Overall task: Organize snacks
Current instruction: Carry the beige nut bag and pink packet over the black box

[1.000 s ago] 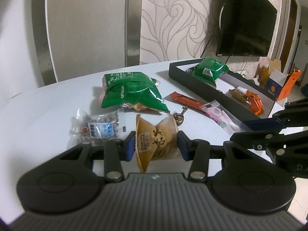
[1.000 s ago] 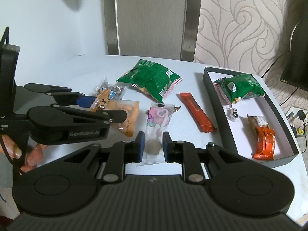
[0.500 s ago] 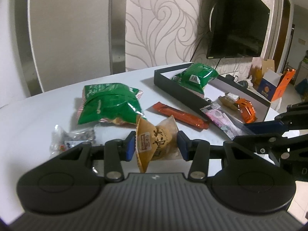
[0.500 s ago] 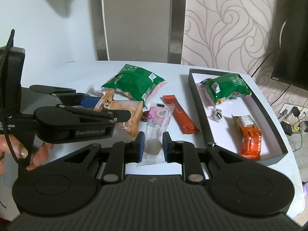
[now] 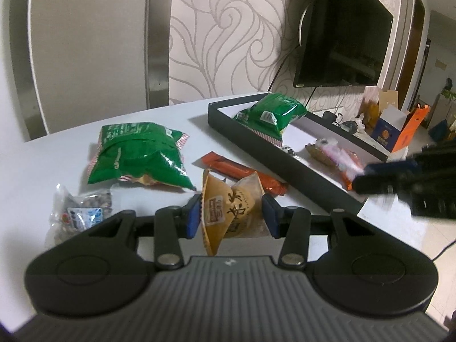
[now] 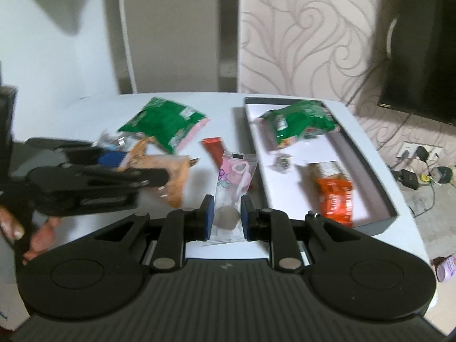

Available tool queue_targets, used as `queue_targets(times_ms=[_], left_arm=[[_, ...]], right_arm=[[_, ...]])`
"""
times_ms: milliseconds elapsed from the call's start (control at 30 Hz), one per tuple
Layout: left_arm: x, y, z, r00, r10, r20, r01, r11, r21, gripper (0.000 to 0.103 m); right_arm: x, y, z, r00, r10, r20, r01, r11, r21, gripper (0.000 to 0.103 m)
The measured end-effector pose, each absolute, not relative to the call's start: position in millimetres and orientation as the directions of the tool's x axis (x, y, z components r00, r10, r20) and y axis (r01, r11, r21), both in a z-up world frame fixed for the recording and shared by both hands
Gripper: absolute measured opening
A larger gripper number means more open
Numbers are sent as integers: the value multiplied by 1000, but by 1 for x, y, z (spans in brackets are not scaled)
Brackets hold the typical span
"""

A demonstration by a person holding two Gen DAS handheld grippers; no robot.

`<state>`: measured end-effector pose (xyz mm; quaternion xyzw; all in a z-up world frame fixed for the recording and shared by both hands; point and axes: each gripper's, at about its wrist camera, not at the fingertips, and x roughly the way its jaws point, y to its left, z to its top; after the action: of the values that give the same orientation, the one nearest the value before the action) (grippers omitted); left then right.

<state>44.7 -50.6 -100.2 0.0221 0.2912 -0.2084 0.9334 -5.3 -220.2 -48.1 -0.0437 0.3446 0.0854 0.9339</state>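
free: bare tray [image 6: 367,171] floor centre | blocked: green bag [image 6: 299,119] far end, orange packet [image 6: 335,196] near end

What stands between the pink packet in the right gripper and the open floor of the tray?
Only the tray's near wall stands between it and the pink packet shut in the right gripper; the floor beyond is bare.

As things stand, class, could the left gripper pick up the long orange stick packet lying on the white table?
Probably not yet. The left gripper is shut on a tan paper snack packet, so its jaws are full, though the long orange stick packet lies uncovered just beyond it.
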Motion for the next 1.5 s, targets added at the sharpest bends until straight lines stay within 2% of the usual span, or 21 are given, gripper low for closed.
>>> queue_targets(times_ms=[333,867,1167,1267,1300,1333,1500], left_arm=[[45,-62,-92,755,-375,-538,399,914,-78,48],[54,-79,-87,754,-376,-538,410,910,-61,48],[62,-99,-84,744,-403,-533,445,894,-55,48],[69,-110,-84,737,-415,-534,455,888,-62,48],[71,-113,-84,735,-417,-534,459,887,-60,48],[72,-117,-84,735,-418,-534,461,885,-58,48],[82,-132,-82,730,-438,-525,481,874,-60,48]], right_arm=[[34,-273,-63,750,24,-661,-83,995,-58,23],[59,-280,-85,713,37,-700,-112,992,-61,23],[54,-282,-81,722,43,-691,-105,993,-48,26],[48,-281,-77,736,35,-676,-112,991,-71,38],[48,-280,-77,737,28,-675,-115,990,-85,50],[49,-280,-77,738,16,-675,-116,988,-103,57],[49,-286,-70,756,-7,-655,-107,985,-134,59]])
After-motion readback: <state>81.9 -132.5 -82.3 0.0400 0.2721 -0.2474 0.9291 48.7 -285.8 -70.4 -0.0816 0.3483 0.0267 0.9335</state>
